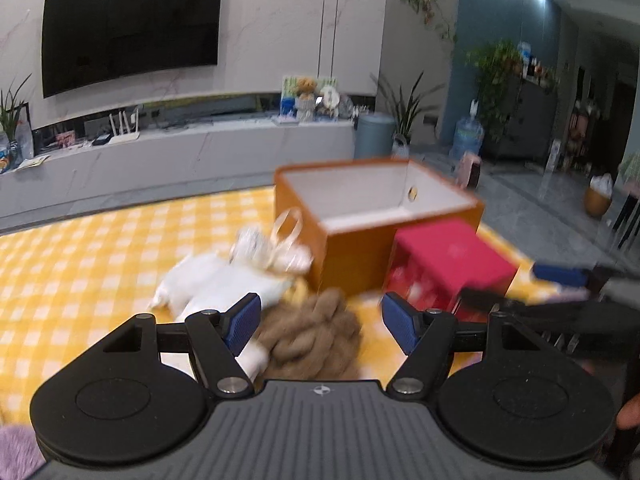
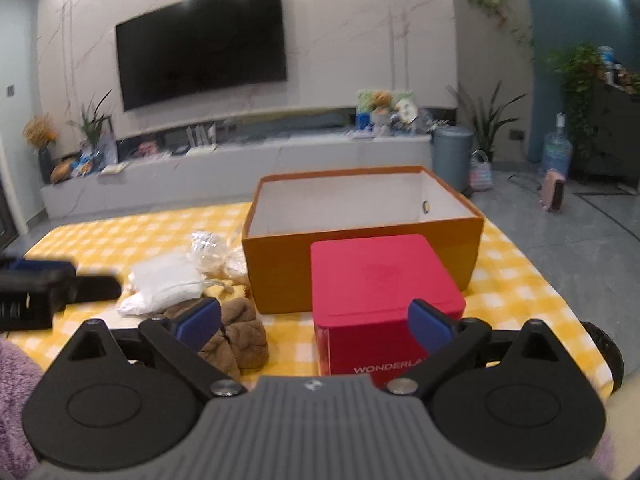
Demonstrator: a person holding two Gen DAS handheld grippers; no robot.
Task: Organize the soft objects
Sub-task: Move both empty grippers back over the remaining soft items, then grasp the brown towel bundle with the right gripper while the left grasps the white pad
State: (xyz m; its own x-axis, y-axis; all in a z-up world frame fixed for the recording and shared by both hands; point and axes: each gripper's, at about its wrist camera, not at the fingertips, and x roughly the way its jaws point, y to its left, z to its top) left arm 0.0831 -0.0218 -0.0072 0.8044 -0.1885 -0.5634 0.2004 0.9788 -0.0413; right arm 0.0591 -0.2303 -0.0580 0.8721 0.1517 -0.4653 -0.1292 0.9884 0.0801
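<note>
A brown fuzzy soft item (image 1: 312, 332) (image 2: 240, 332) lies on the yellow checked cloth (image 1: 80, 264) (image 2: 120, 236). White cloth bags (image 1: 224, 284) (image 2: 166, 284) and clear wrapped items (image 2: 208, 248) lie beside it. An open orange box (image 1: 380, 208) (image 2: 360, 216) stands behind, with a closed red box (image 1: 448, 264) (image 2: 380, 292) in front of it. My left gripper (image 1: 320, 324) is open above the brown item. My right gripper (image 2: 316, 326) is open, over the red box's near edge. The right gripper also shows at the left wrist view's right edge (image 1: 560, 280).
A purple fuzzy item (image 1: 16, 452) (image 2: 16, 392) lies at the near left. Beyond the cloth are a grey TV bench (image 2: 240, 164), a wall TV (image 2: 200, 44), a grey bin (image 2: 452, 156), plants and a tiled floor (image 2: 580, 232).
</note>
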